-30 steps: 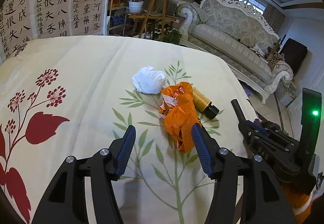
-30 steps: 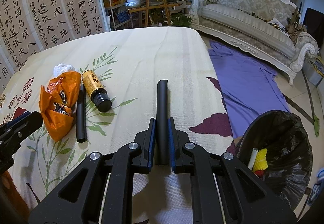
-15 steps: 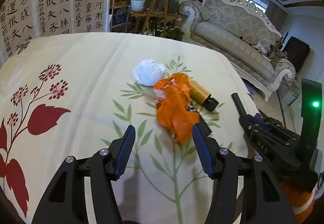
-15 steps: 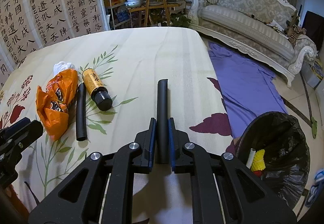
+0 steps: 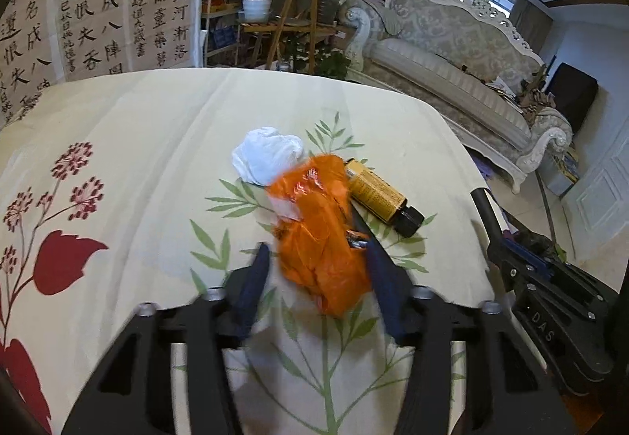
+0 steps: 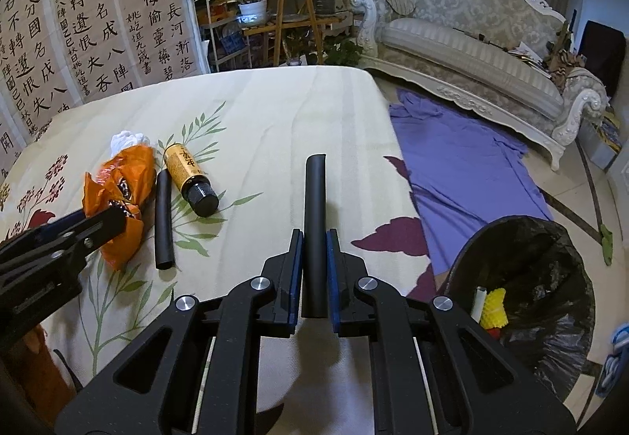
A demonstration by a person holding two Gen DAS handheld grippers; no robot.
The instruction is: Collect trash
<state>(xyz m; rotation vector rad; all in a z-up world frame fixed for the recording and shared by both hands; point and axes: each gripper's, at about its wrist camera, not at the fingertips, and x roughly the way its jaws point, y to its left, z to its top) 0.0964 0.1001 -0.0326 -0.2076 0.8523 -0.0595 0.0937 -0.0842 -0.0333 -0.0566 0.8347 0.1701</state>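
While the crumpled orange plastic bag [image 5: 322, 238] lies lengthwise between the left claw [image 5: 314, 270] fingers, whose jaws have just been closing without clearly pressing it, the right claw [image 6: 314, 238] clamps a black rubber tube [image 6: 314, 222] pointing straight ahead. On the floral table [image 6: 275, 112], a second black tube [image 6: 163, 218] and an amber bottle [image 6: 188, 175] lie alongside.
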